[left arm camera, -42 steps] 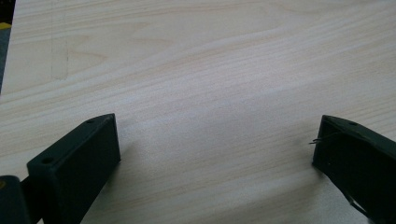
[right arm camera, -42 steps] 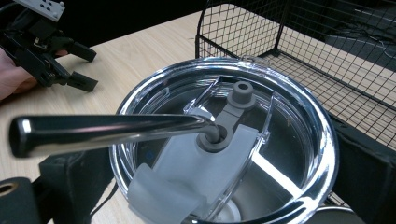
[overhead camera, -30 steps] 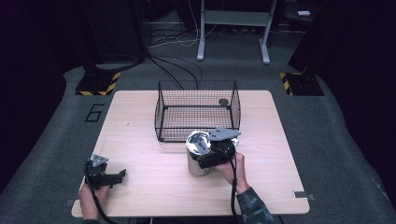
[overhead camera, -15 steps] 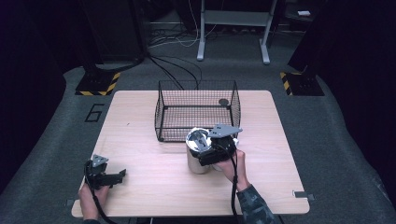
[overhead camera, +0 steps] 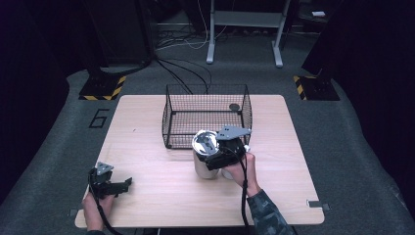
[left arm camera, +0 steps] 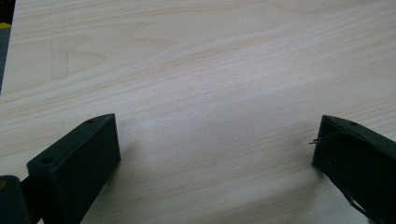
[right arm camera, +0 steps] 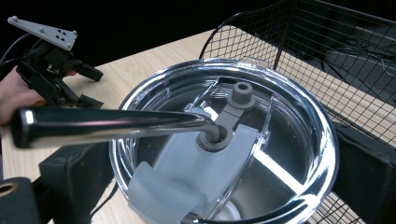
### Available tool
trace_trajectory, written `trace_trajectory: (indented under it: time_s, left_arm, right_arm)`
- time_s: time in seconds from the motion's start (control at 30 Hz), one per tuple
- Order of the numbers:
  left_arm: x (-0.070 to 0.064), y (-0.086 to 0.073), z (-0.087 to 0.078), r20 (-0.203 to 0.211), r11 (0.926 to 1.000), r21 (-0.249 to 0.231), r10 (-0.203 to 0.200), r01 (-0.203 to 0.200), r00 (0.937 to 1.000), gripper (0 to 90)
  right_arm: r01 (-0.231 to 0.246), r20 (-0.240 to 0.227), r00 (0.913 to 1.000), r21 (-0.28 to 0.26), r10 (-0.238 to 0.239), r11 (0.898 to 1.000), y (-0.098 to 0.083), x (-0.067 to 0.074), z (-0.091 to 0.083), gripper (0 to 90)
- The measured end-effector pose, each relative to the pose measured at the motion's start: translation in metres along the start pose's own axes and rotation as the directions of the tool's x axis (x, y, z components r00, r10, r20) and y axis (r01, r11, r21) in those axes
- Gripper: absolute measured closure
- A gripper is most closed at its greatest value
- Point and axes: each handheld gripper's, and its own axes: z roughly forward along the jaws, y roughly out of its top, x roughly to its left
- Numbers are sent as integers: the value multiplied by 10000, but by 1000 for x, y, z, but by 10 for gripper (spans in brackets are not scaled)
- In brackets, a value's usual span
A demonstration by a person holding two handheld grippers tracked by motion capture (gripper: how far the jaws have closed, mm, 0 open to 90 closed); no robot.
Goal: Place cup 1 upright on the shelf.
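The right gripper [overhead camera: 215, 156] clamps a steel cup [overhead camera: 204, 154] mid-table, just before the wire basket [overhead camera: 205, 117], which holds a small disc [overhead camera: 234, 106]. The left gripper [overhead camera: 117, 185] gapes empty near the table's [overhead camera: 147, 147] front-left corner.

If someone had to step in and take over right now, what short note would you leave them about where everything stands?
Right tool: its jaws stand on either side of the steel tumbler, near its clear lid; a metal straw goes through the lid. Whether the jaws actually press the tumbler I cannot tell.
Left tool: open and holding nothing, low over the bare wooden table at its near left corner.
Wire basket: just behind the tumbler, with one small dark round thing in its far right corner.
Done: the tumbler is within the jaws.
Left, probably: lift the tumbler and set it into the basket.
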Motion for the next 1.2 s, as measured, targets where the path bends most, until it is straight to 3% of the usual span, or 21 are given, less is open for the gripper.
trace_trajectory:
  time_s: [1.2]
  left_arm:
    - [0, 0, 0, 4, 10000, -2, -4, 4, 10000, 4]
  right_arm:
    - [45, -157, 9999, -75, -46, 10000, 32, -11, 6, 35]
